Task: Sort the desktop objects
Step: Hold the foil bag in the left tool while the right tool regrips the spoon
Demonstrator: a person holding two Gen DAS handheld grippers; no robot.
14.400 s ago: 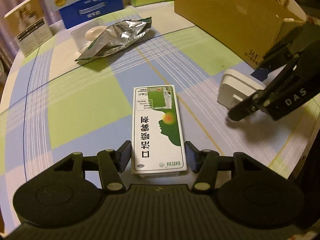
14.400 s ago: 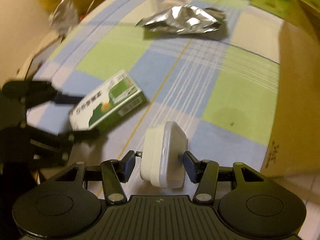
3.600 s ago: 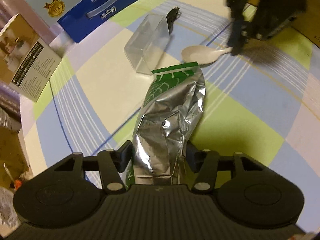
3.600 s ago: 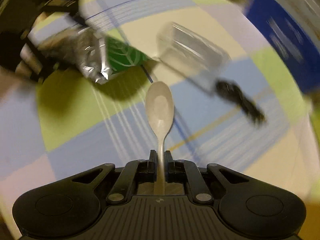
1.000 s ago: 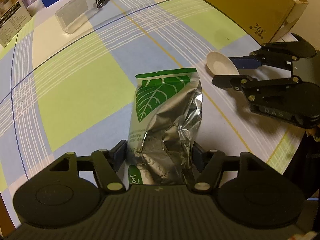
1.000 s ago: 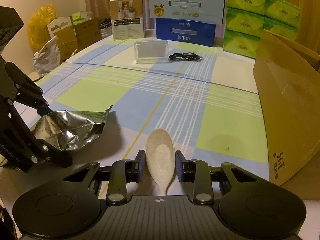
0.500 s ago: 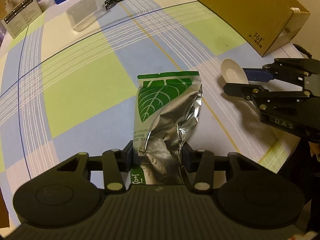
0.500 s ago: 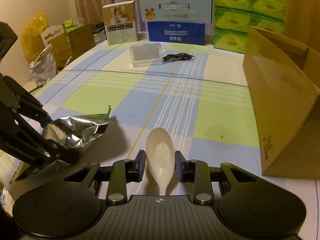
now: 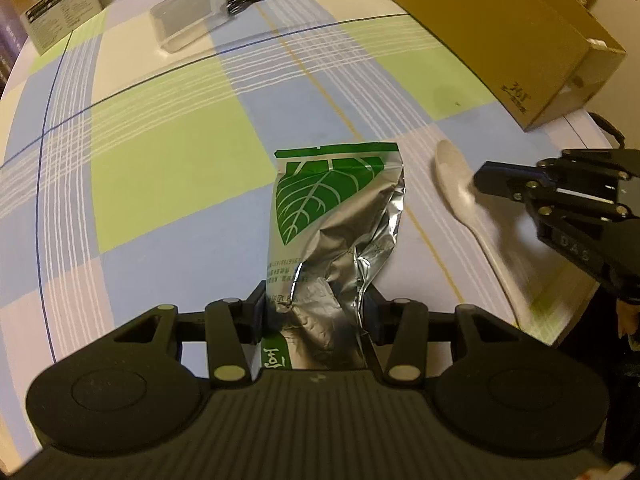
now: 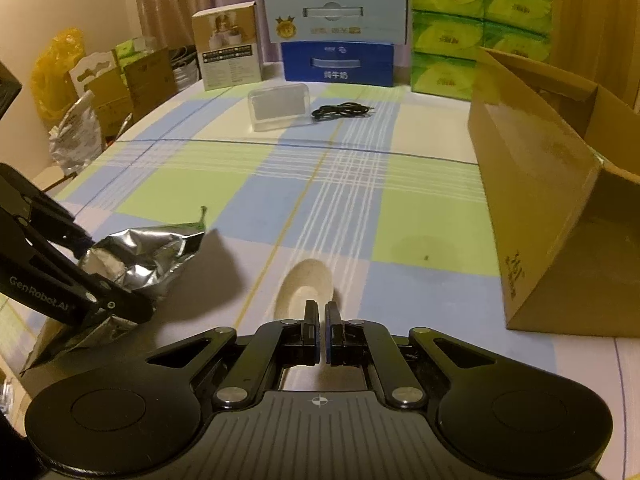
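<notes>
Foil bag is held clenched at its lower end by the left gripper, long axis pointing ahead over the bench, while the spoon lies below the right gripper, whose jaws are closed, seemingly empty.

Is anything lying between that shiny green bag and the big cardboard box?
Only the white spoon, lying on the cloth just right of the foil bag. Beyond it the tablecloth looks bare up to the cardboard box.
</notes>
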